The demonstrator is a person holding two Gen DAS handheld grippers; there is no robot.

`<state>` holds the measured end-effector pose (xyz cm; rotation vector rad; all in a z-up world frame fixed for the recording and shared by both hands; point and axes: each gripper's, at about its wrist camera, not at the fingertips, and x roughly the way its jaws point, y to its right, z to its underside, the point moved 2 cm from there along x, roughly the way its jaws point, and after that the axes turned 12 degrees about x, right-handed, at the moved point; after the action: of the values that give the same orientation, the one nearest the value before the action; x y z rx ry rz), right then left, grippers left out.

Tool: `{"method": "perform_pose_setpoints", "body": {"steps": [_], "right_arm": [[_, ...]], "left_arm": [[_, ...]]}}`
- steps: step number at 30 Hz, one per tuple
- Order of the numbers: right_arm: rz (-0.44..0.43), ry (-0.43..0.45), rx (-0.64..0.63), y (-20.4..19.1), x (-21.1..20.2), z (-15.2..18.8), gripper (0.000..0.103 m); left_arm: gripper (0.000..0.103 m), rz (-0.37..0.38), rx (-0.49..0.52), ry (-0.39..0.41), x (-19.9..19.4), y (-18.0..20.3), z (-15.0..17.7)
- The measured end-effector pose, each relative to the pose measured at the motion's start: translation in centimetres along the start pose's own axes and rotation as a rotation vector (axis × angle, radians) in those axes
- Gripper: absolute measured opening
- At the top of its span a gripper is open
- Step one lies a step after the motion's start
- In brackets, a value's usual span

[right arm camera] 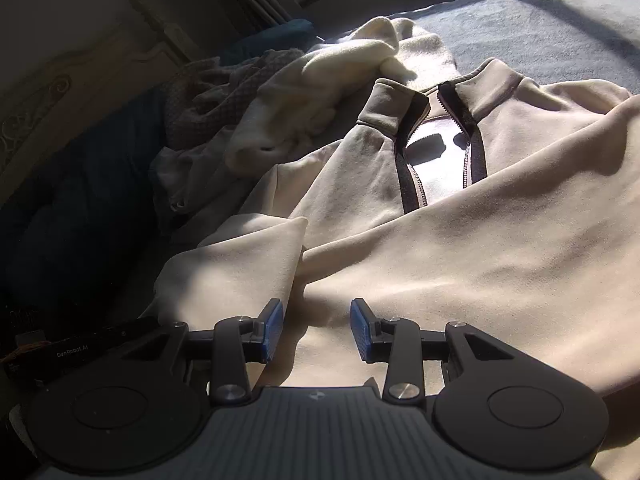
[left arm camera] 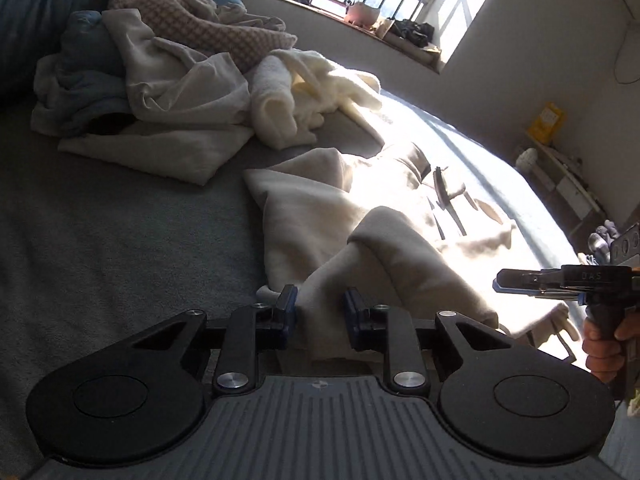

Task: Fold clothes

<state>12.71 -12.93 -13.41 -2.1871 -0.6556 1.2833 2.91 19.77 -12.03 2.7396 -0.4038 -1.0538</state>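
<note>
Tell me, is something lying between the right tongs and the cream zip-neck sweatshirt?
Nothing visible. The right tongs stand open directly over the cream sweatshirt, with only its own fabric showing between the pads. The pile of other clothes lies off to the left, behind the sweatshirt's folded sleeve.

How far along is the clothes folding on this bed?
Barely begun. Nothing looks folded yet: a heap of clothes lies crumpled at the far side of the bed. In hand is the cream zip-neck top, spread out with its collar open; the left claw has a fold of its cloth between its fingers, and the right claw hangs open over it. Left: fold this top, then the heap.
</note>
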Motion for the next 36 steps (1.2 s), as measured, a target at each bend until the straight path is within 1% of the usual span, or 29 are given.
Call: {"method": "perform_pose_setpoints", "body": {"steps": [2,5,7,10,11,12,13,14,15,18,20,22,26,27,29,30,34,35,36], "right_arm": [[0.006,0.006,0.011,0.3,-0.2,-0.1,0.040],[0.013,0.019,0.034,0.9,-0.6,-0.2,0.040],[0.016,0.031,0.048,1.4,-1.1,-0.3,0.040],[0.021,0.057,0.060,2.0,-2.1,-0.7,0.040],[0.023,0.068,0.068,2.4,-2.4,-0.8,0.040],[0.026,0.082,0.084,2.8,-2.8,-1.0,0.040],[0.028,0.094,0.106,3.2,-3.2,-1.2,0.040],[0.029,0.104,0.128,3.8,-3.5,-1.4,0.040],[0.031,0.116,0.157,4.5,-3.9,-1.5,0.040],[0.043,0.142,0.229,6.6,-5.0,-1.7,0.040],[0.044,0.148,0.275,7.9,-5.5,-1.6,0.040],[0.040,0.152,0.325,9.1,-5.8,-1.4,0.040],[0.007,0.159,0.389,10.1,-5.8,-1.5,0.040],[-0.002,0.159,0.398,10.1,-5.8,-1.5,0.040],[-0.013,0.160,0.403,10.0,-5.9,-1.7,0.040],[-0.020,0.160,0.406,9.9,-5.9,-1.7,0.040],[-0.043,0.152,0.419,9.5,-6.1,-1.8,0.041],[-0.047,0.149,0.421,9.4,-6.1,-1.8,0.041],[-0.050,0.147,0.422,9.4,-6.2,-1.7,0.041]], "left_arm": [[0.012,0.051,-0.012,-0.004,-0.4,0.5,-0.5],[0.006,0.161,-0.066,0.009,-0.4,1.8,-1.8],[0.005,0.243,-0.107,0.021,0.0,3.0,-2.9],[0.005,0.376,-0.129,0.028,2.0,6.2,-4.8],[0.006,0.426,-0.142,0.027,2.9,7.5,-5.2],[0.011,0.483,-0.162,0.013,3.9,8.7,-5.5],[0.019,0.541,-0.181,-0.013,4.8,9.8,-5.5],[0.037,0.577,-0.194,-0.036,5.5,10.7,-5.4],[0.049,0.608,-0.202,-0.051,6.0,11.5,-5.2],[0.060,0.634,-0.192,-0.021,5.8,12.2,-4.2],[0.063,0.651,-0.197,-0.006,5.6,11.9,-3.7],[0.063,0.663,-0.196,0.019,5.0,11.2,-3.7],[0.064,0.660,-0.188,0.124,3.2,9.4,-3.9],[0.066,0.644,-0.186,0.144,3.0,8.8,-3.9],[0.070,0.538,-0.173,0.154,3.5,7.6,-3.7],[0.070,0.489,-0.166,0.155,3.9,7.1,-3.6],[0.070,0.360,-0.133,0.089,7.4,5.9,-3.4],[0.070,0.339,-0.129,0.075,8.3,5.6,-3.4],[0.070,0.359,-0.138,0.071,8.9,5.7,-3.4]]}}
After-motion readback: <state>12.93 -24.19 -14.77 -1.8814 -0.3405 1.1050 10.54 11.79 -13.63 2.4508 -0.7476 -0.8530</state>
